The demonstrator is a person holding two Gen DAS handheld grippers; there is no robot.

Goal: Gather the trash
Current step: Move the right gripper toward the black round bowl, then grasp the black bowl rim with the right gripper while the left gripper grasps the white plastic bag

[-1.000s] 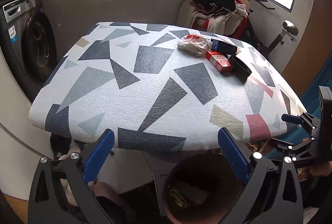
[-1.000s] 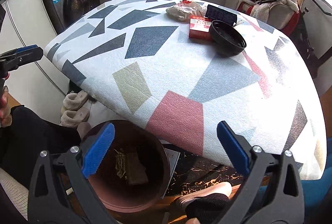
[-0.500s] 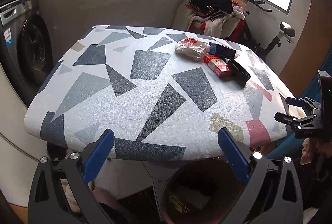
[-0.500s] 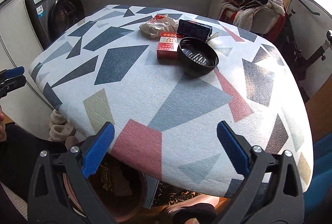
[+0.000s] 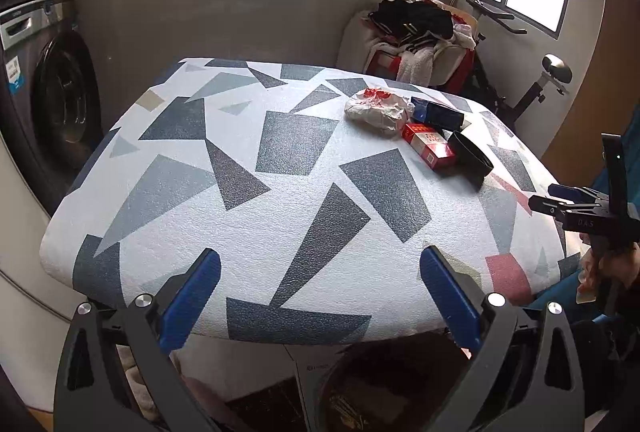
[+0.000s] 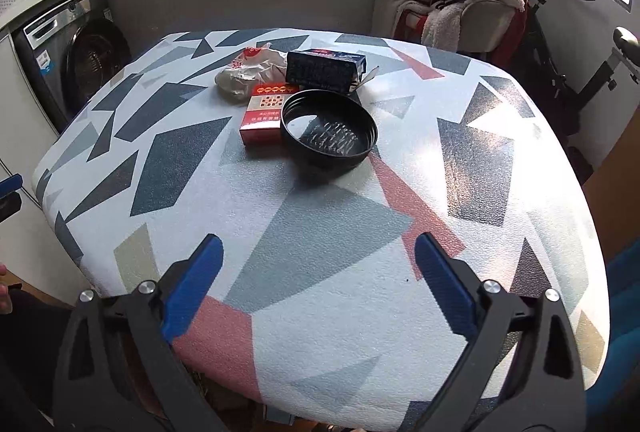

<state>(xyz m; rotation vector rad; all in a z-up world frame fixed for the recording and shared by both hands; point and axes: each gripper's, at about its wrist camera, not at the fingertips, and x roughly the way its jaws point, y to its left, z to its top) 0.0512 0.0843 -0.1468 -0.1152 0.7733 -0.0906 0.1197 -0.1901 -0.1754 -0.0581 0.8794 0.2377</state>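
Note:
Trash lies in a cluster on the far right part of the patterned table (image 5: 280, 200): a crumpled white plastic bag (image 5: 378, 108), a dark blue box (image 5: 438, 114), a red box (image 5: 430, 146) and a black round lid (image 5: 470, 154). In the right wrist view they lie ahead: the bag (image 6: 250, 70), blue box (image 6: 326, 68), red box (image 6: 264, 114), lid (image 6: 329, 130). My left gripper (image 5: 320, 296) is open and empty over the near table edge. My right gripper (image 6: 318, 292) is open and empty above the table's near part (image 6: 320, 232). A brown trash bin (image 5: 380, 388) sits below the table edge.
A washing machine (image 5: 48, 96) stands at the left. A chair heaped with clothes (image 5: 416, 32) and an exercise bike (image 5: 548, 80) stand behind the table. The right gripper also shows at the right edge of the left wrist view (image 5: 576, 204).
Both grippers have risen and moved forward over the table. The bin has slid almost out of the right wrist view. The trash cluster looks nearer.

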